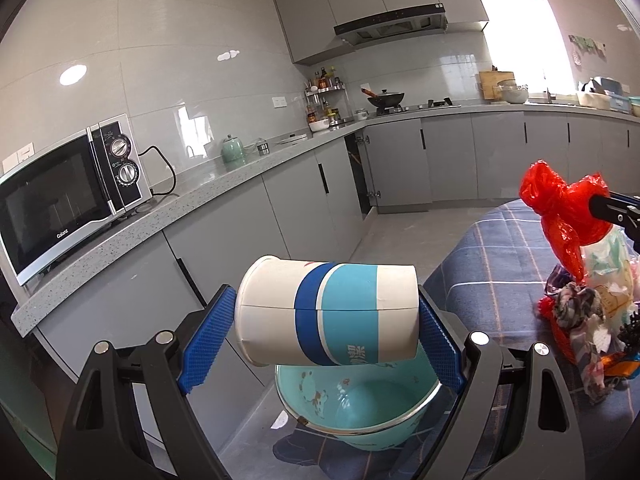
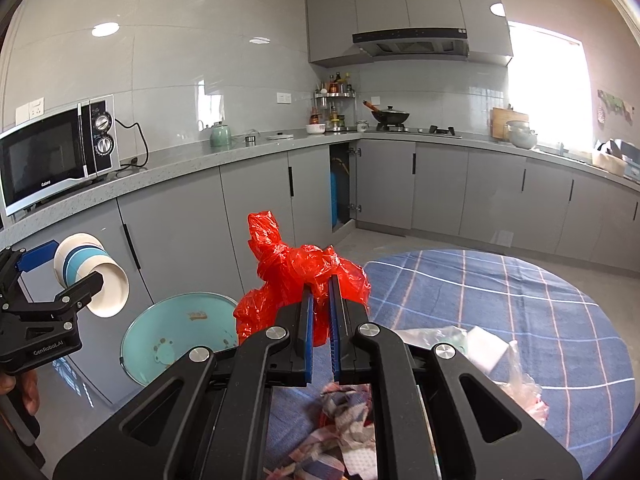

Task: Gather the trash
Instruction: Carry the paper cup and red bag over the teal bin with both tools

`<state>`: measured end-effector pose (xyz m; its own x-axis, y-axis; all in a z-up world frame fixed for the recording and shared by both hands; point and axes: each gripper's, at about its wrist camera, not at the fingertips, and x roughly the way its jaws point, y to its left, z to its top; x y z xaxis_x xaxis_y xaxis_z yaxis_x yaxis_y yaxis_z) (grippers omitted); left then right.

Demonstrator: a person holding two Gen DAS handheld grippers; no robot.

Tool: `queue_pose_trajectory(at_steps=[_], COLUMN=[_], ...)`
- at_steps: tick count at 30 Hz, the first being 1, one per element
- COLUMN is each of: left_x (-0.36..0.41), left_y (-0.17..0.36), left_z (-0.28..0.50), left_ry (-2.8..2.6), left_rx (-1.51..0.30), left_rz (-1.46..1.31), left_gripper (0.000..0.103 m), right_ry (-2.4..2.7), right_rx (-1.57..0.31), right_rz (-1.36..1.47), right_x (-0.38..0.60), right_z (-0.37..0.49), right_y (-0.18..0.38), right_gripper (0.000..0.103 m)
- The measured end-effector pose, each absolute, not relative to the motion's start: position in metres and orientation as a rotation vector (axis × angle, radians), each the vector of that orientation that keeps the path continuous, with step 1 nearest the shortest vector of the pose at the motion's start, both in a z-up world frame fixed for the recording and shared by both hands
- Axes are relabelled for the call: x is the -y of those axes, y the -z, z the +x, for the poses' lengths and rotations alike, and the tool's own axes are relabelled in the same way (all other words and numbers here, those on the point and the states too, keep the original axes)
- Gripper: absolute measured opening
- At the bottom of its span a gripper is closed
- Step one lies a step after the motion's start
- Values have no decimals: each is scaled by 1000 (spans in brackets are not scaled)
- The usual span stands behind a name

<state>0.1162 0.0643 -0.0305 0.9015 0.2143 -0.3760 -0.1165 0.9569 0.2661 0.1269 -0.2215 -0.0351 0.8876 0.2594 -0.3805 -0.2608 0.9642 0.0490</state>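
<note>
My left gripper [image 1: 326,312] is shut on a white paper cup with blue bands [image 1: 332,312], held sideways above a teal enamel basin [image 1: 360,404]. The cup [image 2: 90,274] and the basin [image 2: 176,336] also show at the left of the right wrist view. My right gripper [image 2: 320,300] is shut on the knotted top of a red plastic bag [image 2: 296,272] and holds it up over the table. In the left wrist view the red bag [image 1: 560,208] hangs at the right, with crumpled wrappers and cloth [image 1: 588,312] under it.
A round table with a blue plaid cloth [image 2: 520,304] is at the right, with clear plastic and paper scraps [image 2: 488,348] on it. A grey counter [image 1: 192,192] with a microwave [image 1: 68,188] runs along the left wall. One lower cabinet door [image 2: 340,184] stands open.
</note>
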Motion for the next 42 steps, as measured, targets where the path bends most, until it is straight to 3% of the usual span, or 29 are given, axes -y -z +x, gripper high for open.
queue_pose_trajectory(at_steps=[42], left_x=[-115], left_y=[47], left_z=[154], left_ry=[-287], left_rx=[-473], left_rz=[225], left_gripper=[85], right_ry=[-420], right_rx=[-462], right_rz=[-66], right_x=[137], right_z=[182], right_y=[52], right_gripper=[8])
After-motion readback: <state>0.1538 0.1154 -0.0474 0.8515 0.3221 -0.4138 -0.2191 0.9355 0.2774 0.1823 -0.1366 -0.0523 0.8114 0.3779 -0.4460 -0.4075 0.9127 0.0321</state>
